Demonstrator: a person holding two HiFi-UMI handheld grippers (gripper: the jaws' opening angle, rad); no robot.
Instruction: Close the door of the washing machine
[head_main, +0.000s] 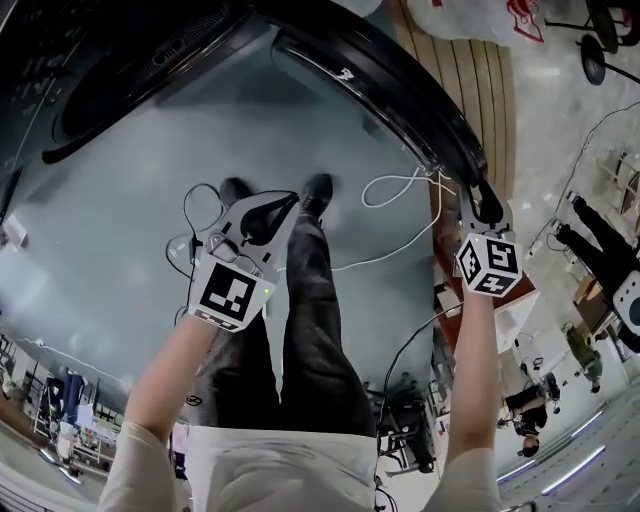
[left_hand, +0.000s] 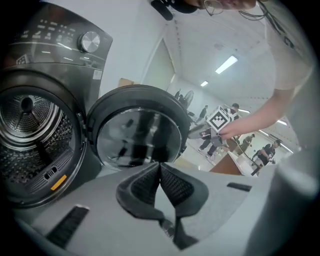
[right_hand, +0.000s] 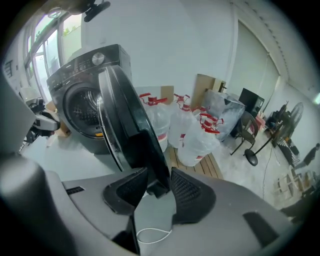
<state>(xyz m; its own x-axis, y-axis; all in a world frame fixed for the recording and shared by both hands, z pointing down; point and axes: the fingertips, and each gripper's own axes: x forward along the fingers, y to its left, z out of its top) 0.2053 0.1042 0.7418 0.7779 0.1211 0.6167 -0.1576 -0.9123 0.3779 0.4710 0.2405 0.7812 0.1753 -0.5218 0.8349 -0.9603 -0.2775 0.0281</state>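
The dark grey washing machine (left_hand: 50, 75) has its drum (left_hand: 30, 135) showing and its round door (left_hand: 137, 132) swung wide. From the head view the door (head_main: 380, 90) runs from the top middle toward the right. My right gripper (head_main: 485, 208) is at the door's free edge. In the right gripper view the door's (right_hand: 125, 115) lower edge sits between the open jaws of the right gripper (right_hand: 155, 175), and I cannot tell whether the pads touch it. My left gripper (left_hand: 160, 166) is shut on nothing and points at the door's inner glass. It hangs over the floor as the left gripper (head_main: 285, 205) in the head view.
A white cable (head_main: 400, 185) loops over the grey floor under the door. Behind the door a wooden pallet (head_main: 470, 80) carries several white bags (right_hand: 195, 135). A cardboard box (right_hand: 205, 87) and a black chair (right_hand: 250, 135) stand further back. My legs (head_main: 310, 320) are between the grippers.
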